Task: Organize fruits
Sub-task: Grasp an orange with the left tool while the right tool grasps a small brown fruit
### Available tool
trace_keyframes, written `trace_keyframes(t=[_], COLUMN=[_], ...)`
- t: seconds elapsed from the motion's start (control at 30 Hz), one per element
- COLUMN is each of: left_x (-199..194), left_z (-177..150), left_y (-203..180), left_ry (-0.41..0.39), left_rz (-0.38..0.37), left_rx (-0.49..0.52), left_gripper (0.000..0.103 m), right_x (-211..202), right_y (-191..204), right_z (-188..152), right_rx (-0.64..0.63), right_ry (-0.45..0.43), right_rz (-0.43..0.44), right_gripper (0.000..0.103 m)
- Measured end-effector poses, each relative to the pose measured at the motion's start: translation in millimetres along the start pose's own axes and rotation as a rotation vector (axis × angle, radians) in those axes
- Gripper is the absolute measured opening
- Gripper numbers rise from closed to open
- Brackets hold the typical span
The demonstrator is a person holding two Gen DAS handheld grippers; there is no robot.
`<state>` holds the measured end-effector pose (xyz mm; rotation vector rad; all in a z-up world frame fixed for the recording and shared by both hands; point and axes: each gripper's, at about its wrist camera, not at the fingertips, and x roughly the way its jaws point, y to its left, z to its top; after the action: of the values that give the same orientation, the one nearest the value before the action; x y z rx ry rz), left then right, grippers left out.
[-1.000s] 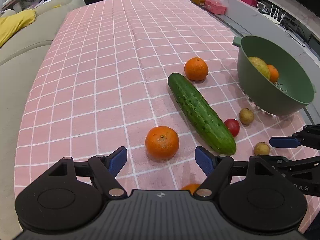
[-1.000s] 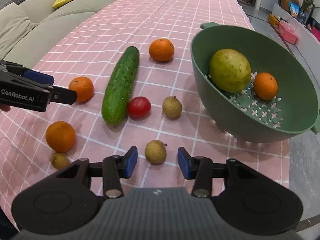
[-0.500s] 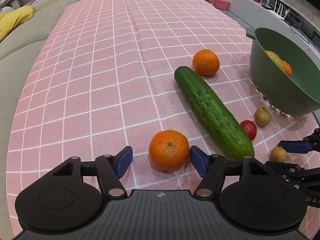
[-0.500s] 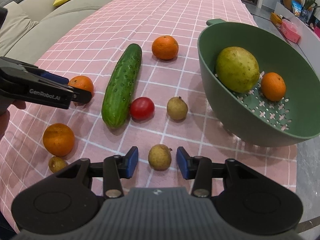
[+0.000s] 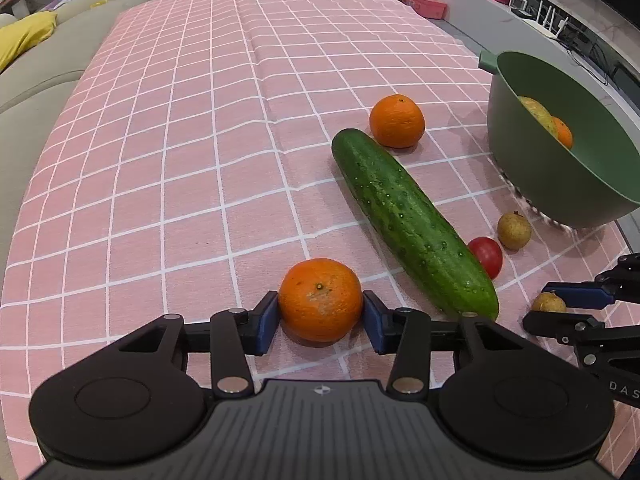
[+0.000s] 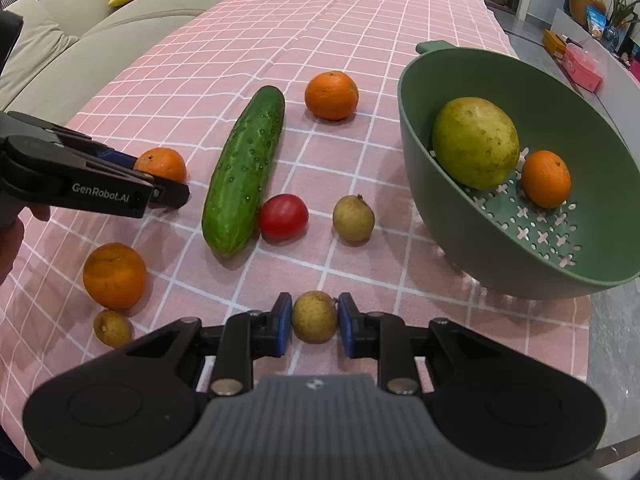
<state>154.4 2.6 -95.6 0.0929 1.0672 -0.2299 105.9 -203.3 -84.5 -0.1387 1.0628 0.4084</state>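
My left gripper point(image 5: 320, 316) is shut on an orange point(image 5: 320, 300) that rests on the pink checked tablecloth point(image 5: 200, 120); it also shows in the right wrist view point(image 6: 160, 165). My right gripper point(image 6: 314, 322) is shut on a small brown longan point(image 6: 314, 317), also on the cloth. The green colander point(image 6: 500, 248) at the right holds a large yellow-green fruit point(image 6: 474, 142) and a small orange point(image 6: 546, 178). A cucumber point(image 6: 246, 168), a red tomato point(image 6: 283, 217), a second longan point(image 6: 353, 218) and another orange point(image 6: 331, 95) lie between the grippers and the colander.
One more orange point(image 6: 114, 275) and a small longan point(image 6: 112, 327) lie near the front left edge of the table. A grey sofa point(image 6: 80, 40) with a yellow cushion runs along the left. The table's right edge lies just past the colander.
Both grippers moved forward and closed: the left one onto the near orange, the right one onto the near longan.
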Motion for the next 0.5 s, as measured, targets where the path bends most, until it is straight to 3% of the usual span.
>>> trace_keyframes(t=[0.5], left_x=[-6.4], left_z=[-3.8], left_y=[1.8], left_ry=[-0.017], left_rz=[-0.001], left_rx=[-0.012], left_gripper=[0.049], right_x=[-1.2], right_y=[-1.8], right_z=[0.7], right_rx=[0.028], right_ry=[-0.004], right_rz=[0.008], right_gripper=[0.021])
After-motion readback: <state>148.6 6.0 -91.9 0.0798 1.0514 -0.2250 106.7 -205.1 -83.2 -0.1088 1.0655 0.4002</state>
